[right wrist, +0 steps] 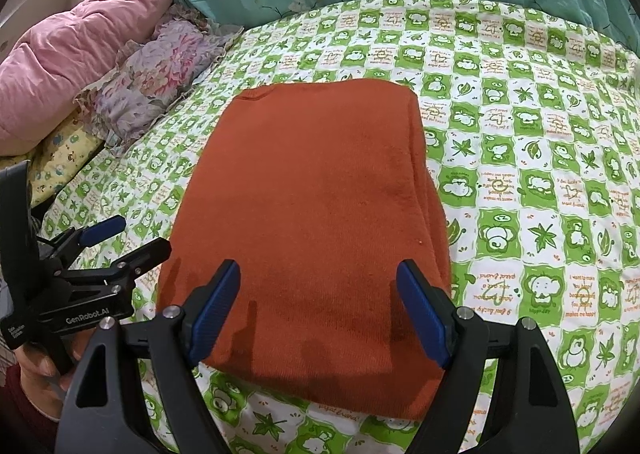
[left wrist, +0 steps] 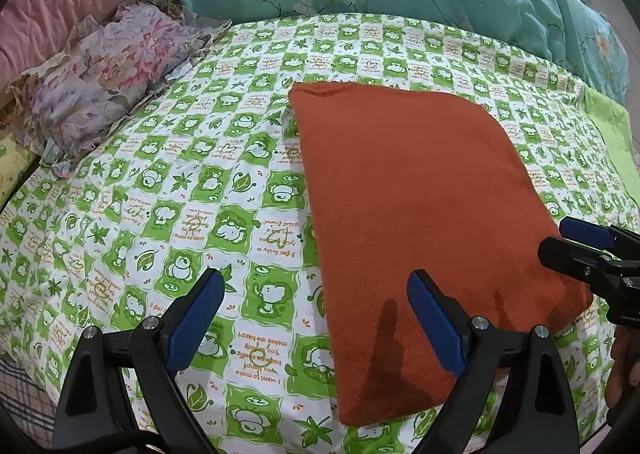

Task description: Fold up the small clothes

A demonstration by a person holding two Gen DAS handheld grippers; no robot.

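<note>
Both my left gripper [left wrist: 316, 318] and right gripper [right wrist: 319, 308] are wide, empty; I'd pinch the rust-orange knit garment's [right wrist: 304, 214] bottom-of-frame edge evenly, then fold upward.

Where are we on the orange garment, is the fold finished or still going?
Looks mostly done: the orange garment lies as a flat rectangle on the green patterned sheet, doubled layers showing along its right edge. Nothing is in hand: the left gripper and right gripper both hover at its near edge, jaws open and empty. Whether another fold is wanted, I cannot tell; no other unfolded clothes are clearly visible.
</note>
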